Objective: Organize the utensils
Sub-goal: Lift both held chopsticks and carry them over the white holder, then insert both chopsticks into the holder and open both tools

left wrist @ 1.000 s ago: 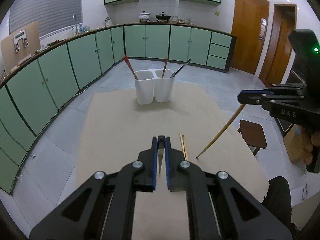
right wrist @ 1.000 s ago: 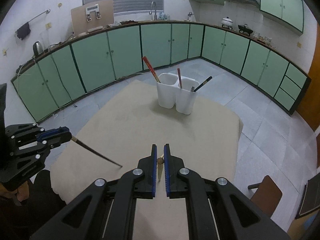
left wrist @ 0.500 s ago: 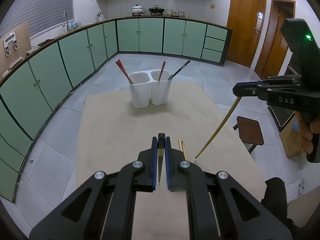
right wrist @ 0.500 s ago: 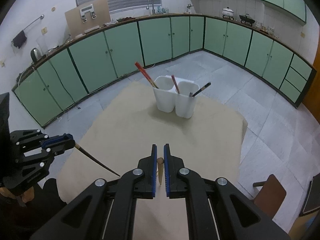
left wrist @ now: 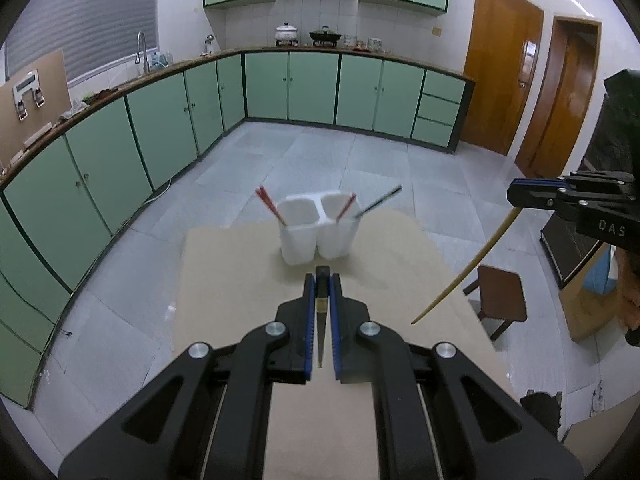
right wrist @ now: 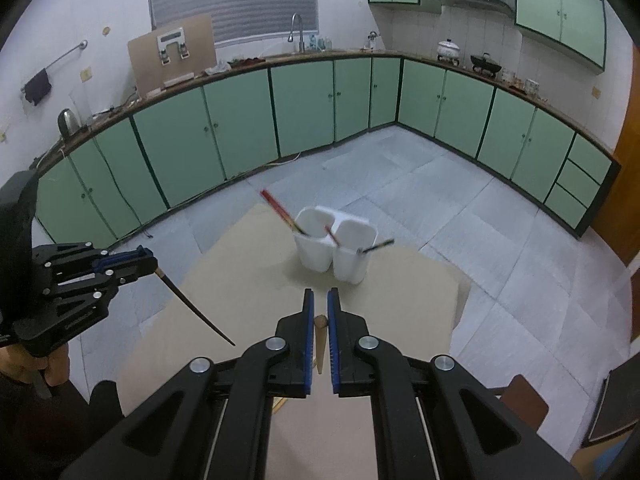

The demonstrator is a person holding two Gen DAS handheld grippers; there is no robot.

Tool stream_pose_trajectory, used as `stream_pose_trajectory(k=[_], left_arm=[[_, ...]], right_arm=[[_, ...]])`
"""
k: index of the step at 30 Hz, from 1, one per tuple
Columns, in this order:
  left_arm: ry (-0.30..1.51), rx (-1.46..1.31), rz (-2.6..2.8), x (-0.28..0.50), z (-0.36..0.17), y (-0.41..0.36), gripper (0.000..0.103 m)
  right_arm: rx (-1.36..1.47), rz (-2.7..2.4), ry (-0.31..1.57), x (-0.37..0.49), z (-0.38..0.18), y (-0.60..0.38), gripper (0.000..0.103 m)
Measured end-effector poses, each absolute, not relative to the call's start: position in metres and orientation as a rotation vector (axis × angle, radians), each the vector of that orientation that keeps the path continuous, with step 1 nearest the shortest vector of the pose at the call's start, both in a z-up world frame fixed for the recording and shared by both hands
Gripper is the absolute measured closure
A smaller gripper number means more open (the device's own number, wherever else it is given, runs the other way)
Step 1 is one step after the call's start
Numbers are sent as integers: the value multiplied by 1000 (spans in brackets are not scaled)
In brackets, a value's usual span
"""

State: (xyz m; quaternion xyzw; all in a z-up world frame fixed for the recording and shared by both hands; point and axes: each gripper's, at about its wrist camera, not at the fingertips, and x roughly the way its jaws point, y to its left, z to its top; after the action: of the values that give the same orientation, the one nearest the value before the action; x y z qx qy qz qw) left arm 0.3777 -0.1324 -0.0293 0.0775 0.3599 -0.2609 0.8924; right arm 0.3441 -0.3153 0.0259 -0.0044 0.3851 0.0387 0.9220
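Observation:
A white two-compartment holder [left wrist: 316, 236] stands on the beige table [left wrist: 240, 280], far side. Red chopsticks [left wrist: 270, 206] lean in its left compartment; a reddish stick [left wrist: 347, 206] and a black one [left wrist: 380, 202] lean in the right. My left gripper [left wrist: 321, 276] is shut on a dark chopstick [left wrist: 320, 320] that hangs tip down, well above the table. My right gripper [right wrist: 320, 294] is shut on a light wooden chopstick [right wrist: 320, 340], also raised. Each gripper shows in the other's view: the left gripper [right wrist: 150, 262] with its dark chopstick [right wrist: 196, 308], the right gripper [left wrist: 516, 194] with its pale chopstick [left wrist: 464, 276].
Green kitchen cabinets [left wrist: 160, 128] curve around the room behind the table. A brown stool [left wrist: 500, 296] stands on the tiled floor off the table's right edge. Wooden doors [left wrist: 504, 72] are at the far right. A hand [right wrist: 52, 372] holds the left gripper's handle.
Both grippers have risen from the table and moved towards the holder, each still holding its chopstick. The holder now sits lower in both views. The pair of chopsticks on the table has gone out of sight.

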Motion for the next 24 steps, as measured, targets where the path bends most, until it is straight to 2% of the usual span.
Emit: stream_pose_trajectory(k=[15,24], left_arm=[[608,102,-529,447,49,-165,97],[547,48,-511,494,51,-189,97]], right_arm=[[17,29,728,407,88,-330,96],[39,-6,653,453,108,-339,97]])
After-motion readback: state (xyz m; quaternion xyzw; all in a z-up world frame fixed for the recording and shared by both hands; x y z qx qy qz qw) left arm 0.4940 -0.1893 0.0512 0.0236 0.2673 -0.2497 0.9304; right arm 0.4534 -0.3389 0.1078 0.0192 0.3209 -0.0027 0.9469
